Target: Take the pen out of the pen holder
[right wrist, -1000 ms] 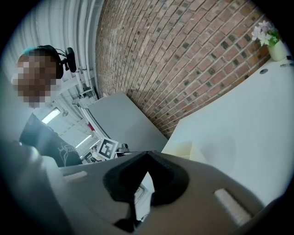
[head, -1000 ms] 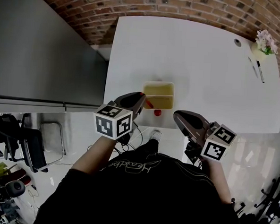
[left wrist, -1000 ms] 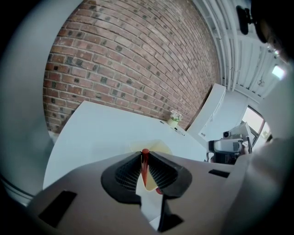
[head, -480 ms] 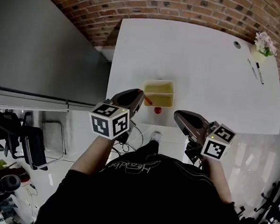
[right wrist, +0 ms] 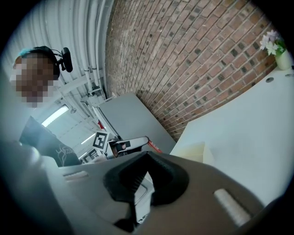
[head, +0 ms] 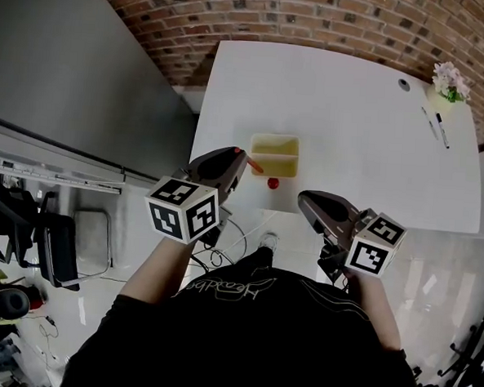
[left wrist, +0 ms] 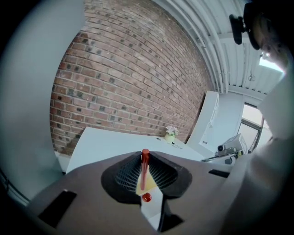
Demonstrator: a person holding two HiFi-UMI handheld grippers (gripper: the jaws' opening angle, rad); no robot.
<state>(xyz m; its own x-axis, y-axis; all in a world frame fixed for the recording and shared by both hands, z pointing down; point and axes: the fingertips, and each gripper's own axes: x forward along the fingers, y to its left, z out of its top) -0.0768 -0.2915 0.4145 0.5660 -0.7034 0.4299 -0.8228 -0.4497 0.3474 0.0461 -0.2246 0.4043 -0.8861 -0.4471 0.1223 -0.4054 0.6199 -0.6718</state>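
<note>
A pale yellow pen holder stands on the white table close to its near edge. My left gripper is shut on a red pen, which it holds above the holder's near left corner. In the left gripper view the pen stands upright between the pads, with the holder below. A small round red thing lies on the table in front of the holder. My right gripper hovers off the table's near edge, shut on nothing.
At the table's far right corner stand a small flower pot and two loose pens, with a round cable hole nearby. A grey partition runs along the left. A brick wall backs the table. A chair stands lower left.
My left gripper has risen with the red pen still in its jaws. The right gripper has lifted slightly.
</note>
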